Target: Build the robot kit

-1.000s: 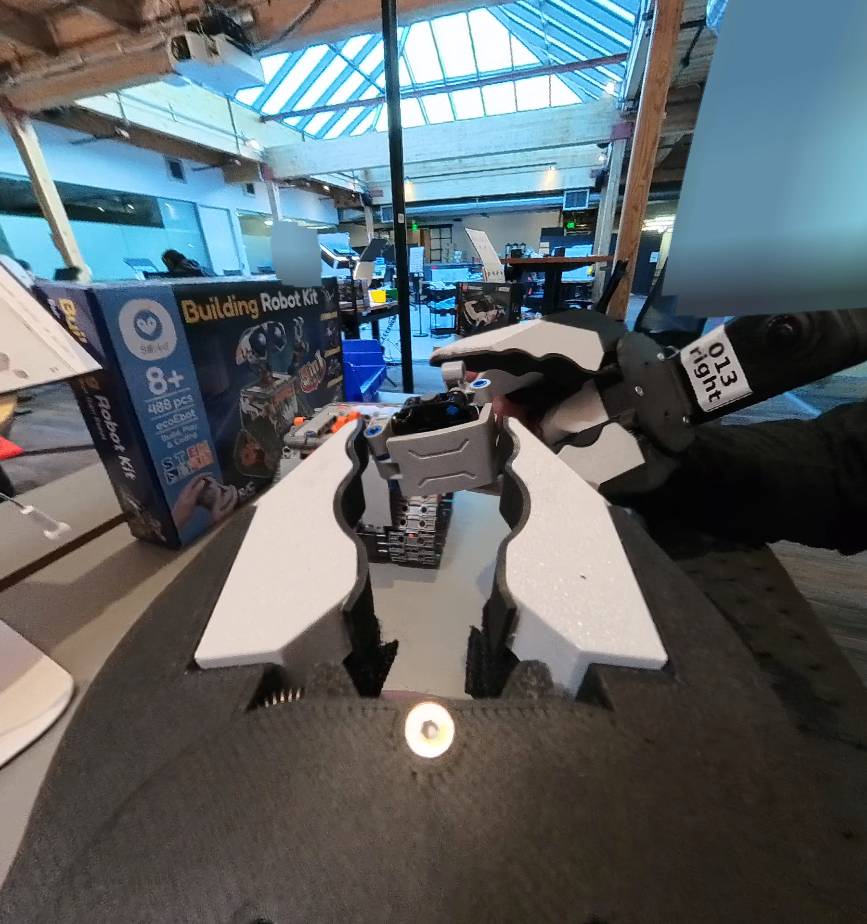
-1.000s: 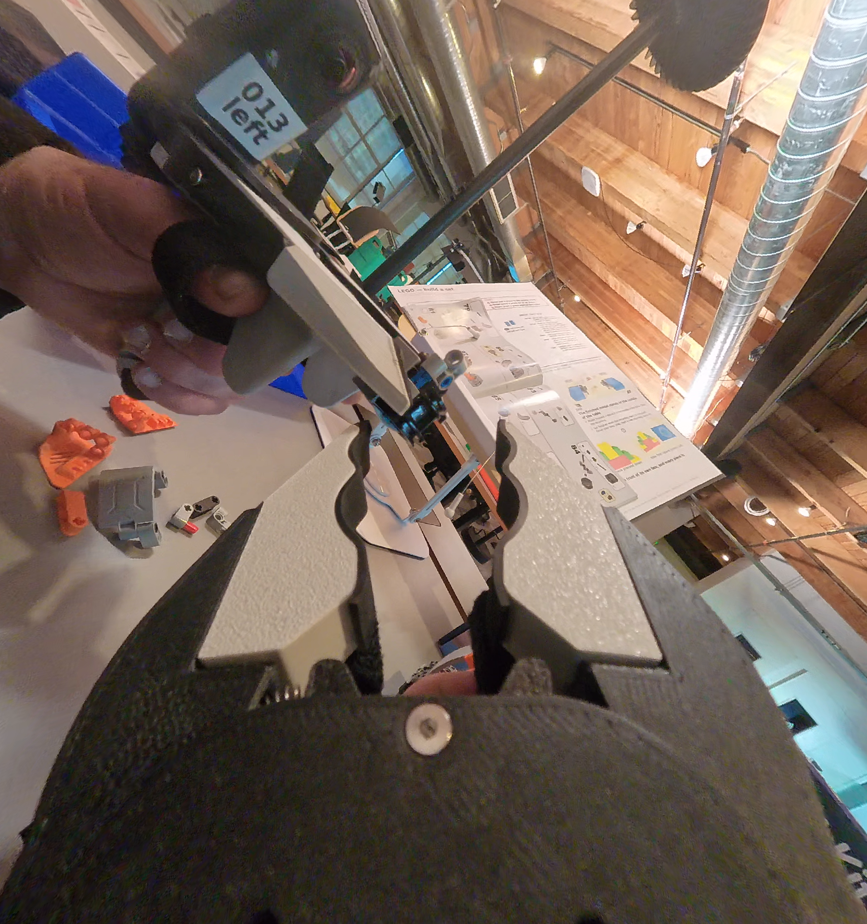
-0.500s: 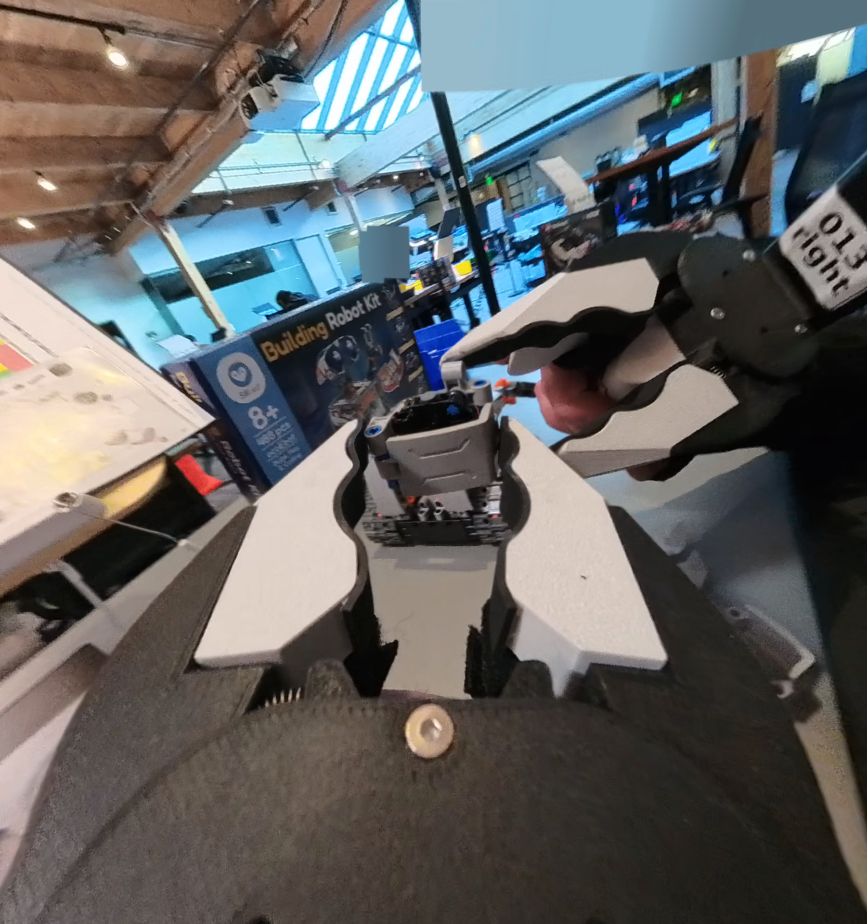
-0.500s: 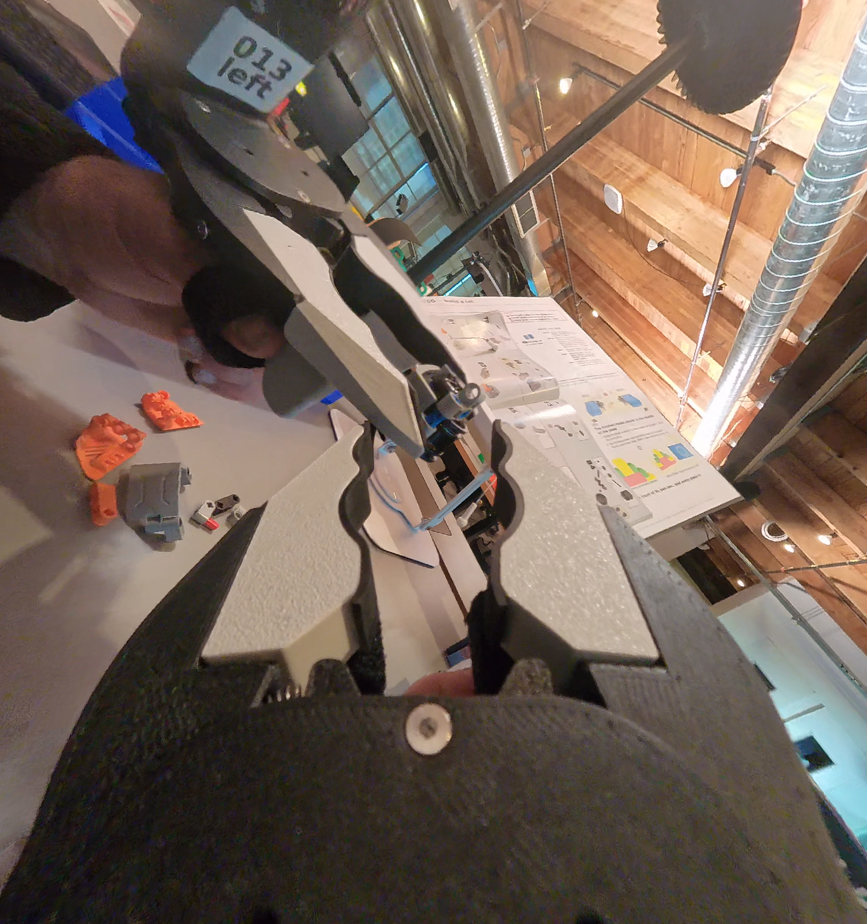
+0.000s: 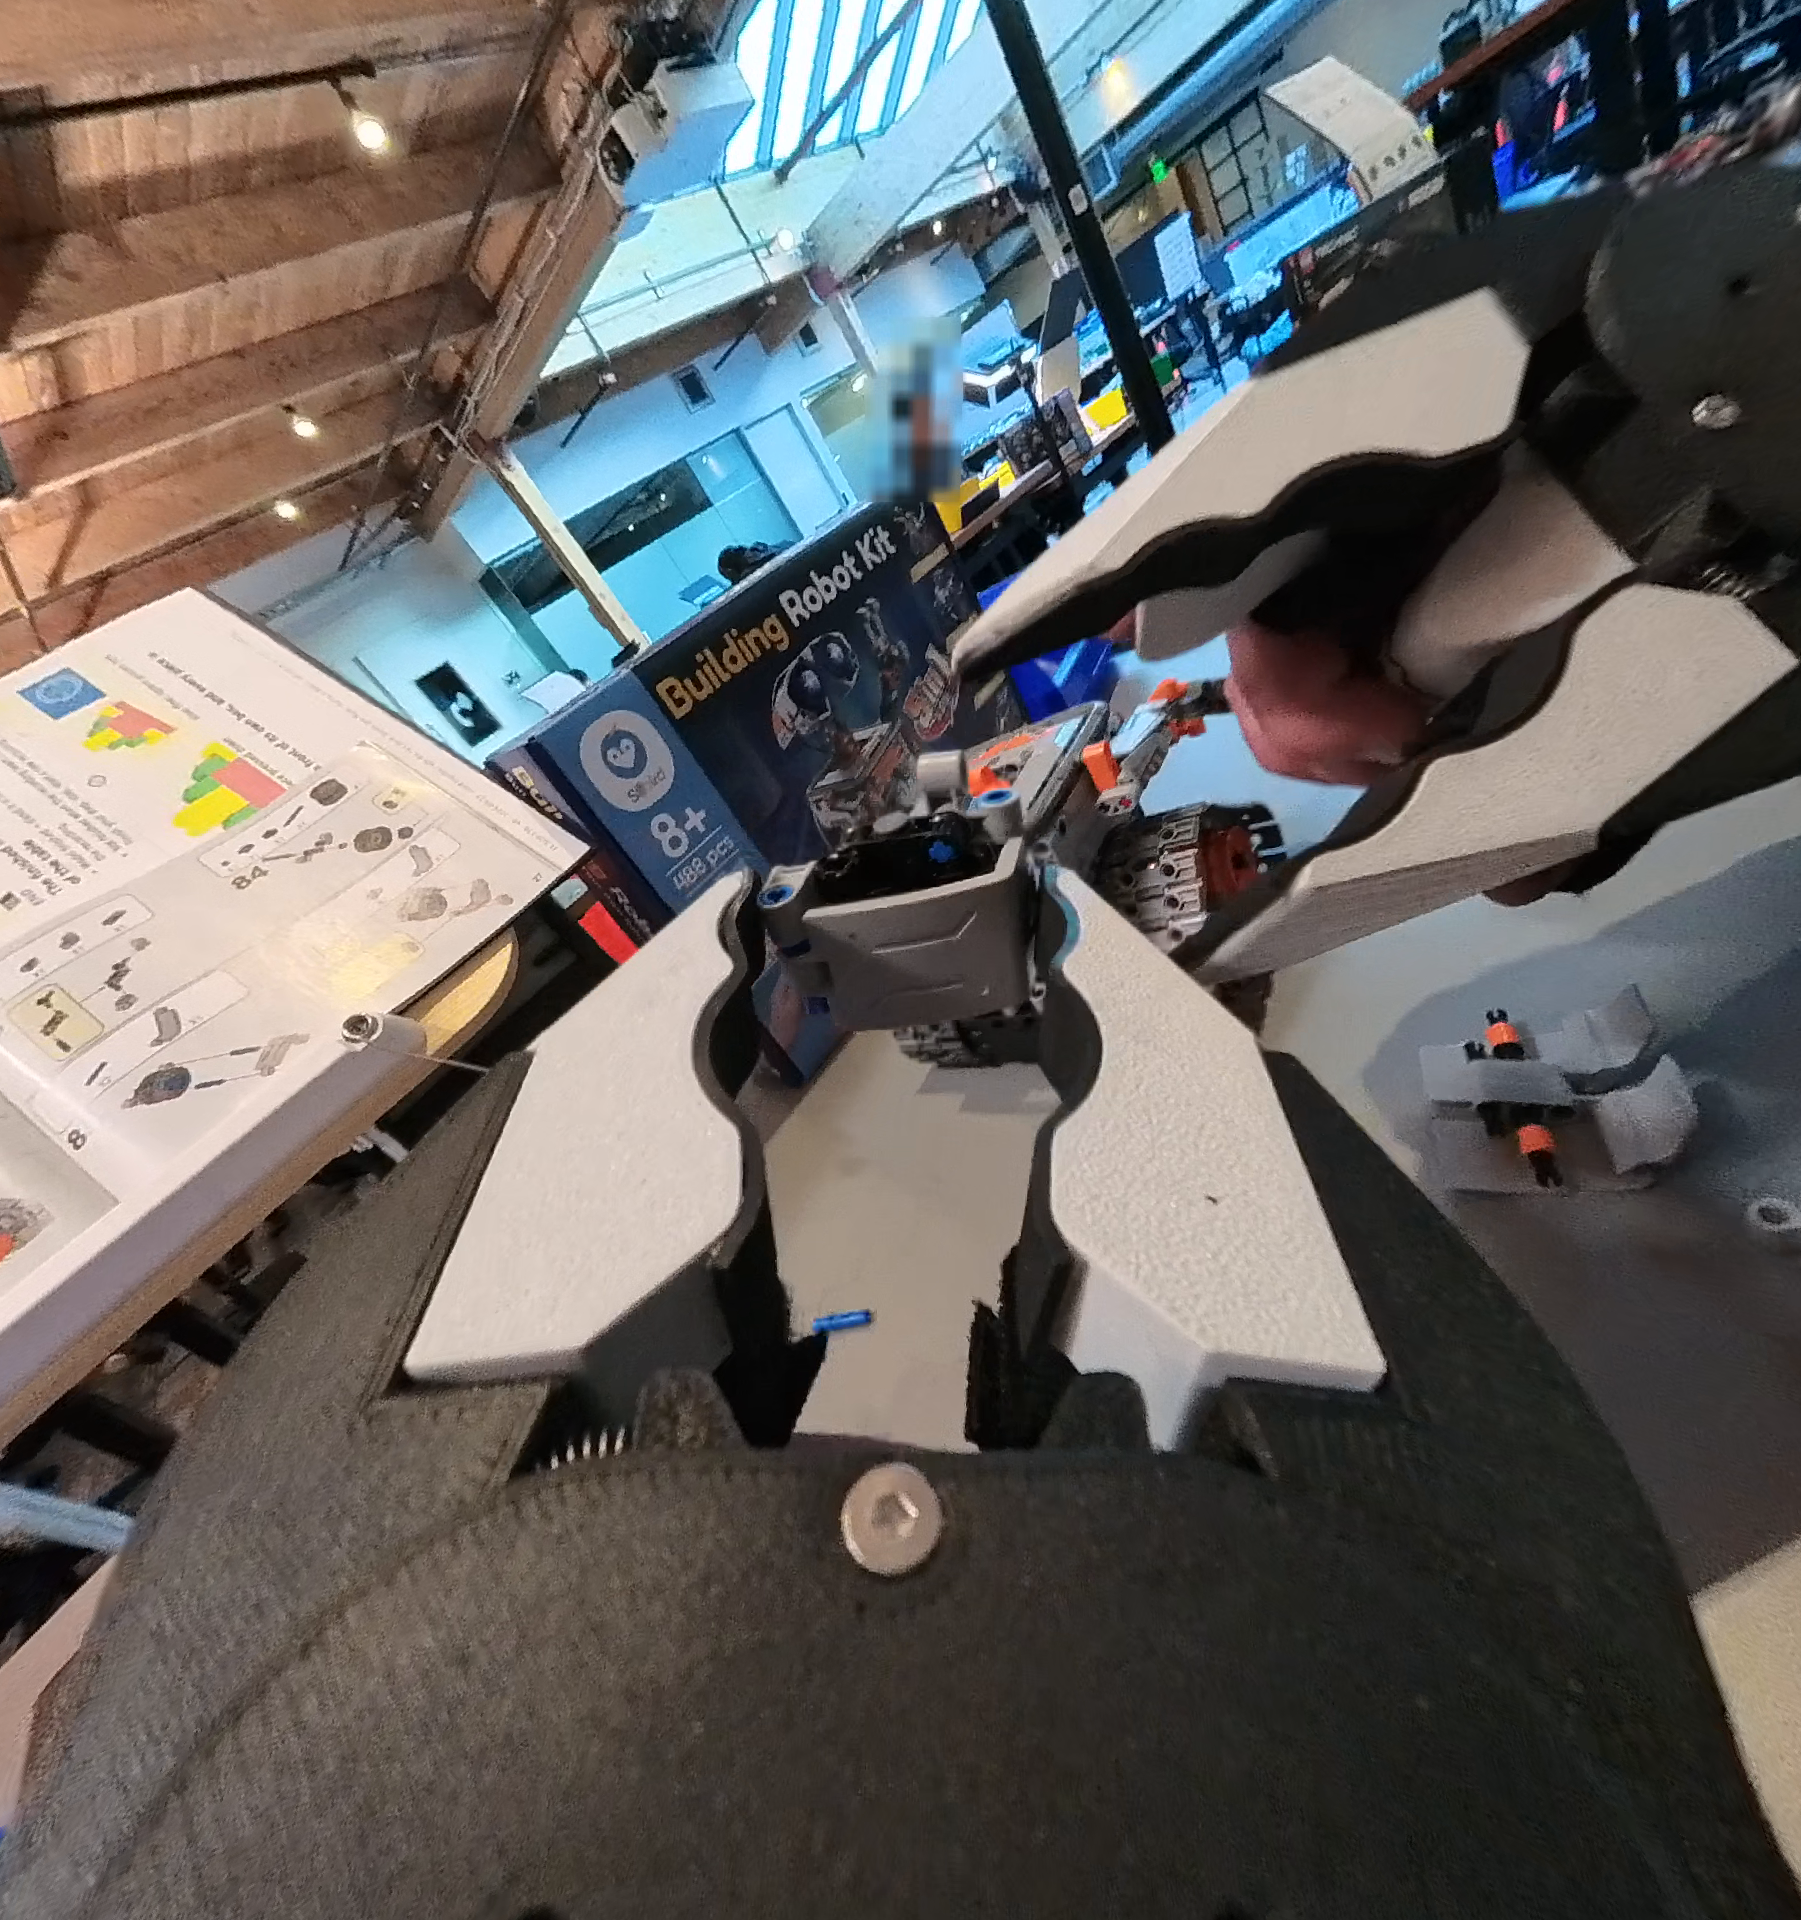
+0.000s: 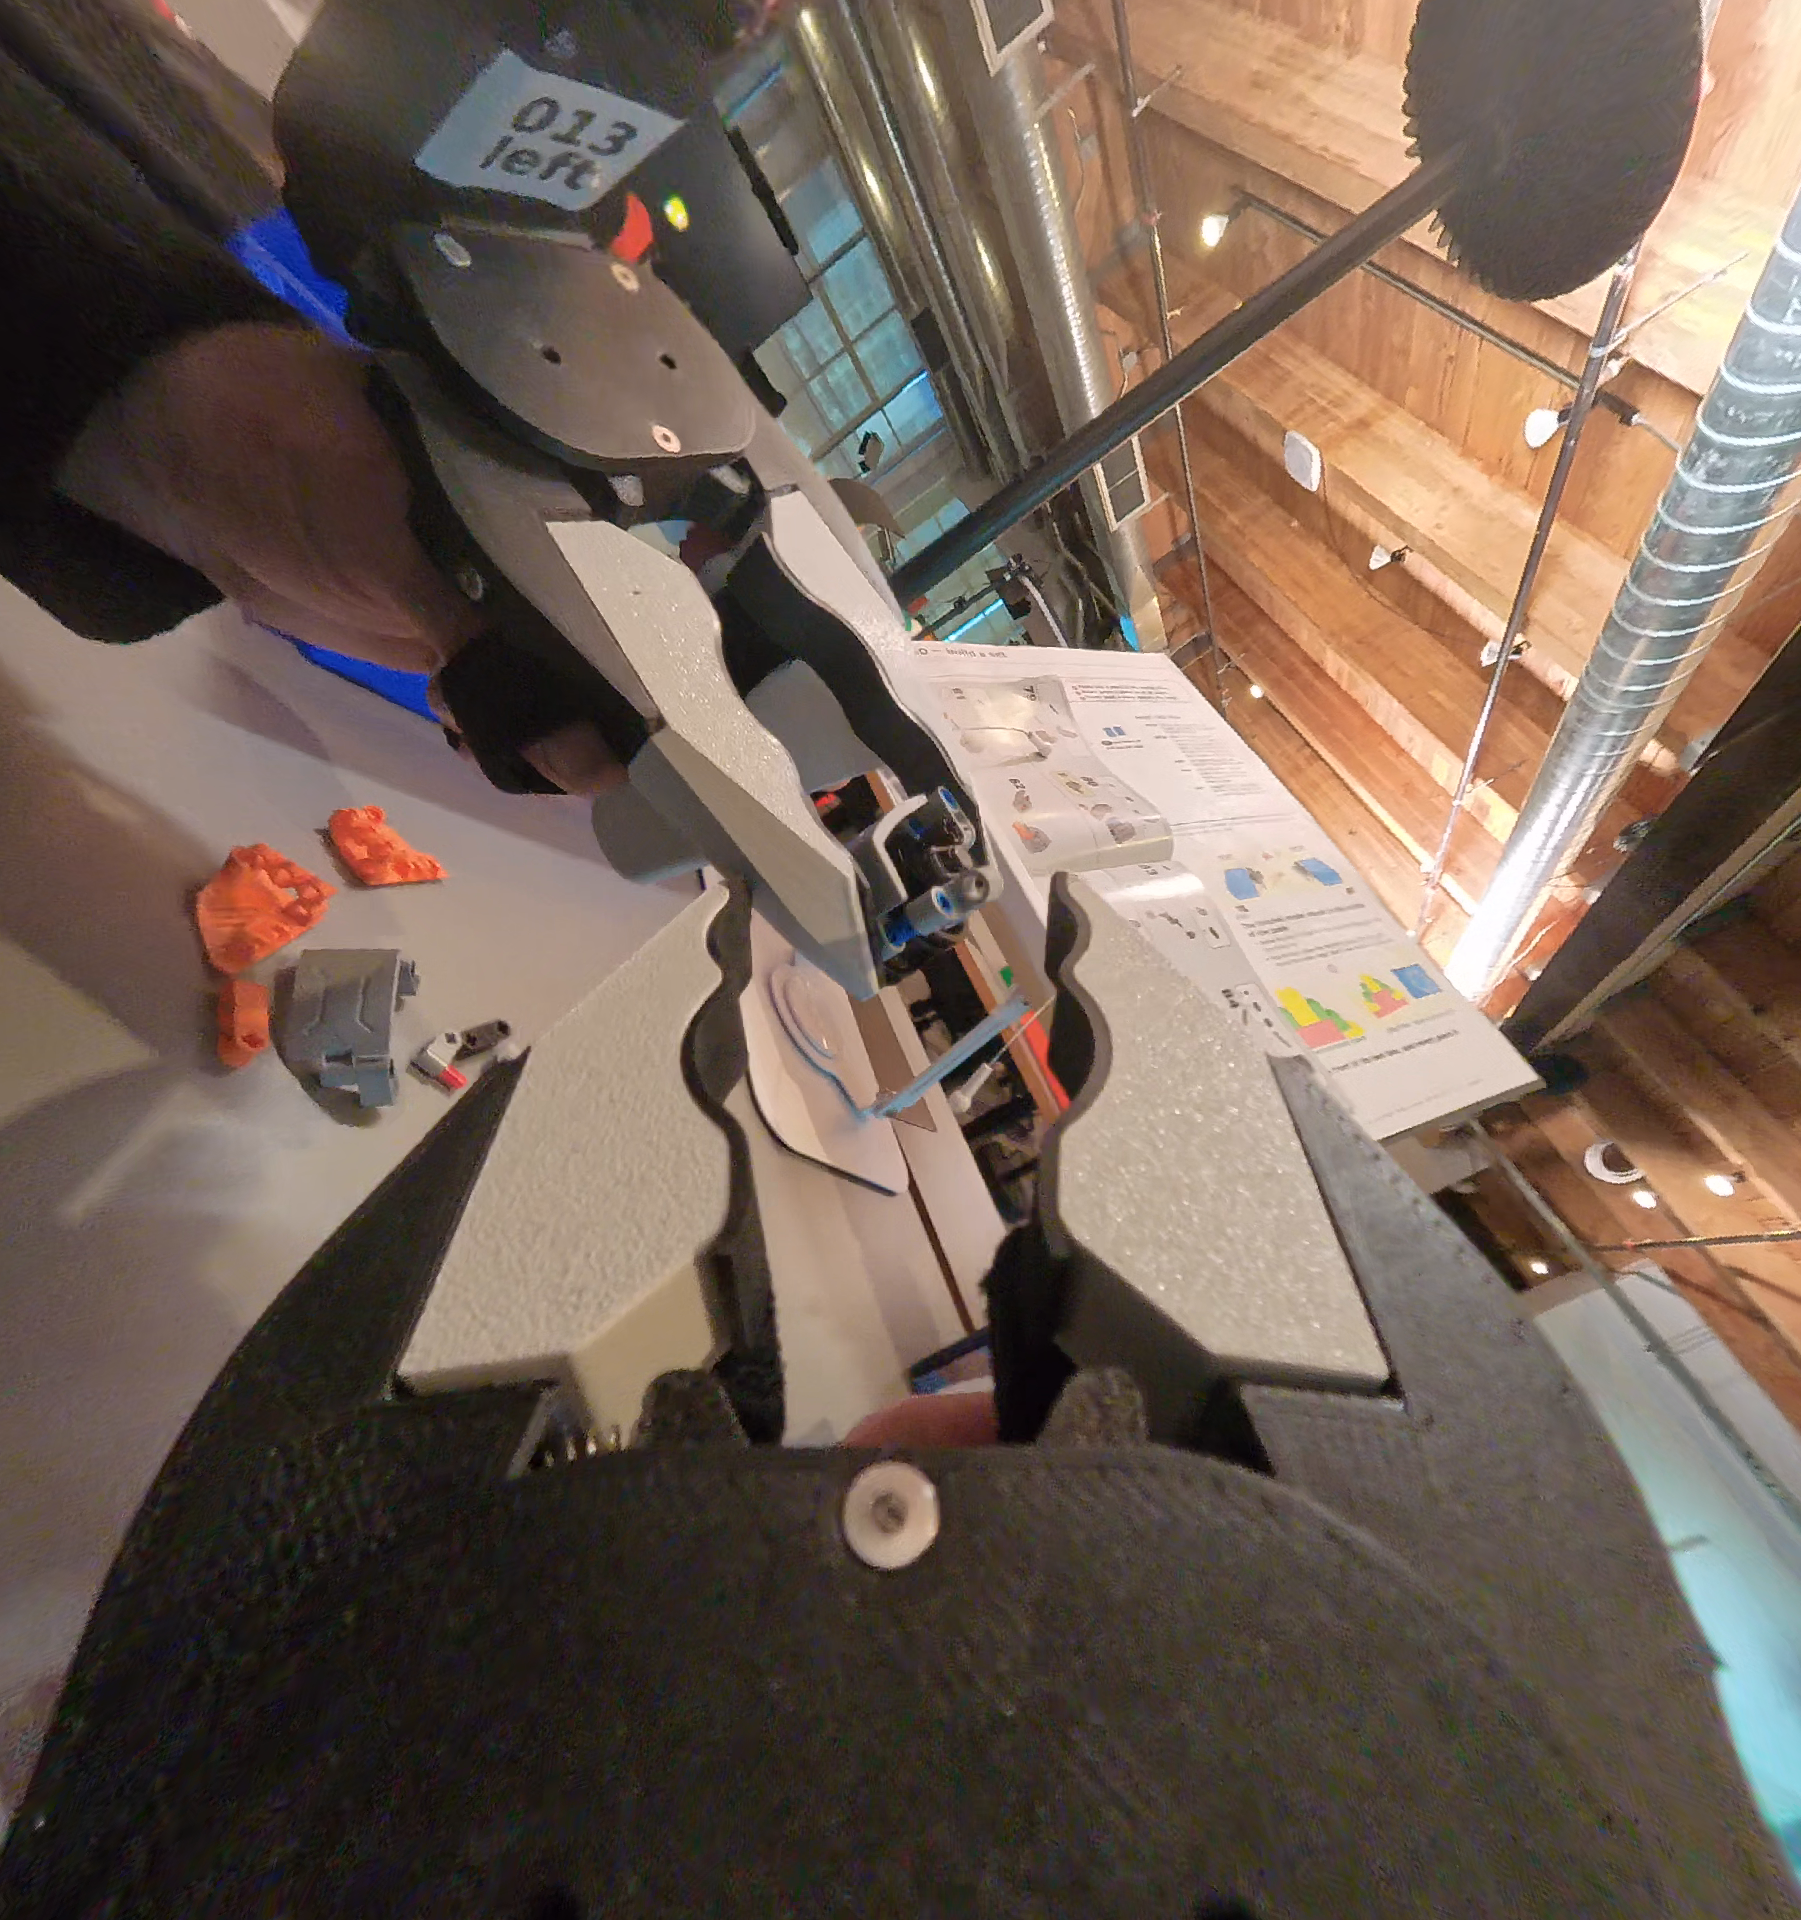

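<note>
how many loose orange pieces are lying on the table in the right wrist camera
3, all left of the right gripper: a large one, a second just beyond it, and a small one touching the gray part. Others may be hidden behind the grippers.

Printed lettering and numbers are being displayed on the front of a blue box [image 5: 771,727] standing on the table [image 5: 896,1164]. Small print and numbered diagrams are being shown on a white instruction sheet [image 5: 148,883], and a pale printed label [image 6: 553,145] is being carried on the left tongs [image 6: 917,883].
</note>
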Tool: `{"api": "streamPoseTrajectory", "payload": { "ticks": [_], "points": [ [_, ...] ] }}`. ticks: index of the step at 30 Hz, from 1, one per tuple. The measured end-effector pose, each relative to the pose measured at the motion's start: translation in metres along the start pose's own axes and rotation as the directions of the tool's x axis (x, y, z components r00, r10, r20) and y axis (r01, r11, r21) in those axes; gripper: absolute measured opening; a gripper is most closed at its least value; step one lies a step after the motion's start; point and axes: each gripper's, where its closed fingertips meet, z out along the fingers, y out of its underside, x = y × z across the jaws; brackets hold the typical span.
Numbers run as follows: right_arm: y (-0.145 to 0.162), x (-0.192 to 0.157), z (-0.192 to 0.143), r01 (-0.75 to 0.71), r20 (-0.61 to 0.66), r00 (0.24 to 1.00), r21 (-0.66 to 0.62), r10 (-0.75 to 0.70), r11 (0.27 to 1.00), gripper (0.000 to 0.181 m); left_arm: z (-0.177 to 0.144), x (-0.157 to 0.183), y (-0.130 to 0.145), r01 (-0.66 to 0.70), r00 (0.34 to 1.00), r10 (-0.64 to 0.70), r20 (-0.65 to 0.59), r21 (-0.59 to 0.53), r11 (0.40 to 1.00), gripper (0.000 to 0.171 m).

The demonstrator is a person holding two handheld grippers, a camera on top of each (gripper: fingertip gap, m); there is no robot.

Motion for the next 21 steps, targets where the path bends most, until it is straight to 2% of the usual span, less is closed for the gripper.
{"api": "streamPoseTrajectory", "payload": {
  "ticks": [3, 8, 12, 16, 18, 21],
  "points": [
    [0.002, -0.006, 0.001, 0.115, 0.009, 0.993, -0.033, -0.115, 0.993, 0.053, 0.002, 0.001, 0.008, -0.034, 0.999, 0.035, 0.006, -0.044, 0.998, 0.049],
    [0.017, -0.015, 0.006, 0.19, 0.047, 0.982, -0.112, -0.185, 0.975, 0.054, 0.004, 0.005, 0.012, -0.086, 0.996, 0.086, 0.001, -0.083, 0.993, 0.049],
    [0.023, -0.017, 0.006, 0.209, 0.062, 0.977, -0.14, -0.202, 0.968, 0.049, 0.006, 0.009, 0.014, -0.147, 0.989, 0.149, 0.008, -0.116, 0.982, 0.049],
    [0.037, -0.018, 0.007, 0.223, 0.077, 0.974, -0.199, -0.212, 0.954, 0.037, 0.005, 0.01, 0.012, -0.122, 0.992, 0.123, 0.005, -0.12, 0.985, 0.047],
    [0.028, -0.018, 0.006, 0.225, 0.062, 0.974, -0.15, -0.218, 0.963, 0.03, 0.004, 0.008, 0.011, -0.114, 0.993, 0.116, 0.014, -0.123, 0.986, 0.046],
    [0.029, -0.016, 0.007, 0.193, 0.059, 0.981, -0.168, -0.186, 0.967, 0.036, 0.003, 0.007, 0.011, -0.093, 0.995, 0.095, 0.01, -0.118, 0.989, 0.046]
  ]
}}
